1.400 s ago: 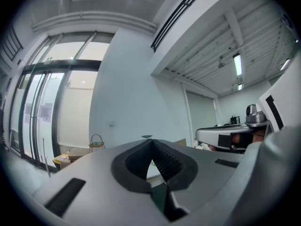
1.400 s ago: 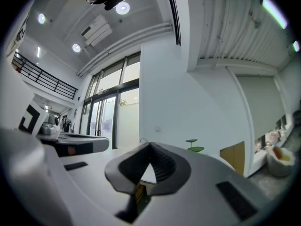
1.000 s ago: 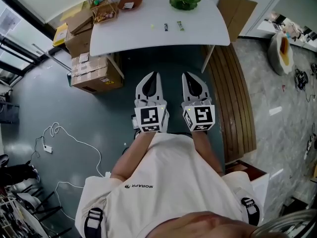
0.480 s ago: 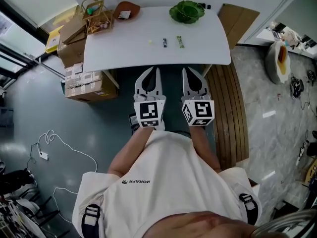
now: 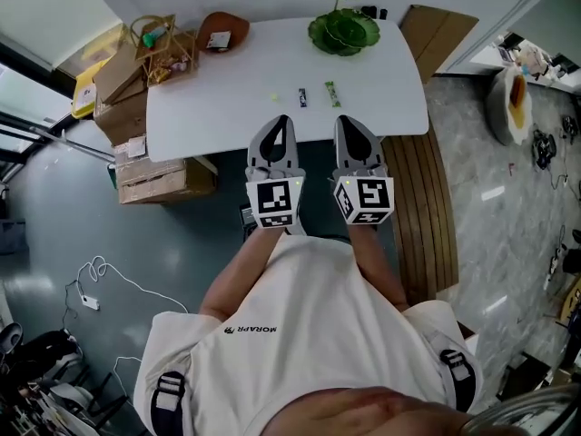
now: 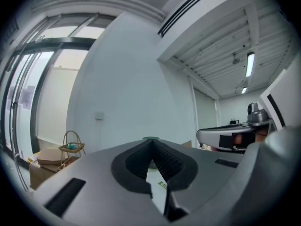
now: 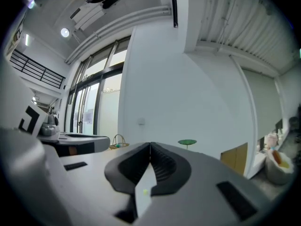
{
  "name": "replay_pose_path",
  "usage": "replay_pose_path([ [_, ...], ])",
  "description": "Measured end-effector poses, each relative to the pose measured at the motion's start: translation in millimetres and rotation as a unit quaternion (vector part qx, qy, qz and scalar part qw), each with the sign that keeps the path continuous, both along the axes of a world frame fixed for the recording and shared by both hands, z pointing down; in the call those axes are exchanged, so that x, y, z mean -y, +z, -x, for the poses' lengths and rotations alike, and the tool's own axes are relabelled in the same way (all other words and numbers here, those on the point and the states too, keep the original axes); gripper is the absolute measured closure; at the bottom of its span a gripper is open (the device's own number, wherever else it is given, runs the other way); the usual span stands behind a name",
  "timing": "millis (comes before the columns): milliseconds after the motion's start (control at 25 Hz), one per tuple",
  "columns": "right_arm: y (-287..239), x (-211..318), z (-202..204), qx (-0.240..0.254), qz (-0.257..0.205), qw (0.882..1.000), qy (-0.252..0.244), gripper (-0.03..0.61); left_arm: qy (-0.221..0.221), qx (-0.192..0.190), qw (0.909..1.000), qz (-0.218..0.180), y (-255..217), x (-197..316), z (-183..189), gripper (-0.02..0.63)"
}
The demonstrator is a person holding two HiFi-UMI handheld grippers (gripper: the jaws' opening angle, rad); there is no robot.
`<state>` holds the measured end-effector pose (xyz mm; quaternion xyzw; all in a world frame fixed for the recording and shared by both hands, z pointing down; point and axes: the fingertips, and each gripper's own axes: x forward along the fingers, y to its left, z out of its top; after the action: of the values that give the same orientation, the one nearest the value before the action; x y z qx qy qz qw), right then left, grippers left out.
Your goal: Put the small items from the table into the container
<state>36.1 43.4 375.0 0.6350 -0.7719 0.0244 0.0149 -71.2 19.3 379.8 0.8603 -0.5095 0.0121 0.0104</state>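
While hanging side by side over the near edge of the white worktop (image 5: 200, 107), pointing level at the far wall. Holding the left tool (image 5: 280, 120) pinched together, with nothing in it. Holding the right tool (image 5: 345, 120) pinched together too, also with nothing in it. Lying in a row just past the tips, not touching them: a tiny yellow bit (image 5: 273, 96), a dark bar (image 5: 302, 97), a green bar (image 5: 331, 94). Sitting far back, well apart from both tools: a green dish (image 5: 343, 32), a basket (image 5: 166, 40), a brown bowl (image 5: 223, 31).
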Motion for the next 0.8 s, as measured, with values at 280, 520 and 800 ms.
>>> replay_pose_path([
  [280,9.3,38.0,-8.8,-0.011,0.022,1.000,0.016,0.565,0.007,-0.009,0.9999,0.012,5.9,38.5,-6.6,0.609],
  [520,18.0,55.7,-11.1,-0.016,0.038,0.999,0.018,0.565,0.011,-0.015,0.9996,0.023,14.4,56.3,-10.3,0.609],
  [800,19.6,77.5,-18.7,-0.015,0.034,0.999,0.007,0.565,0.005,-0.013,0.9998,0.017,14.3,74.0,-23.3,0.609],
])
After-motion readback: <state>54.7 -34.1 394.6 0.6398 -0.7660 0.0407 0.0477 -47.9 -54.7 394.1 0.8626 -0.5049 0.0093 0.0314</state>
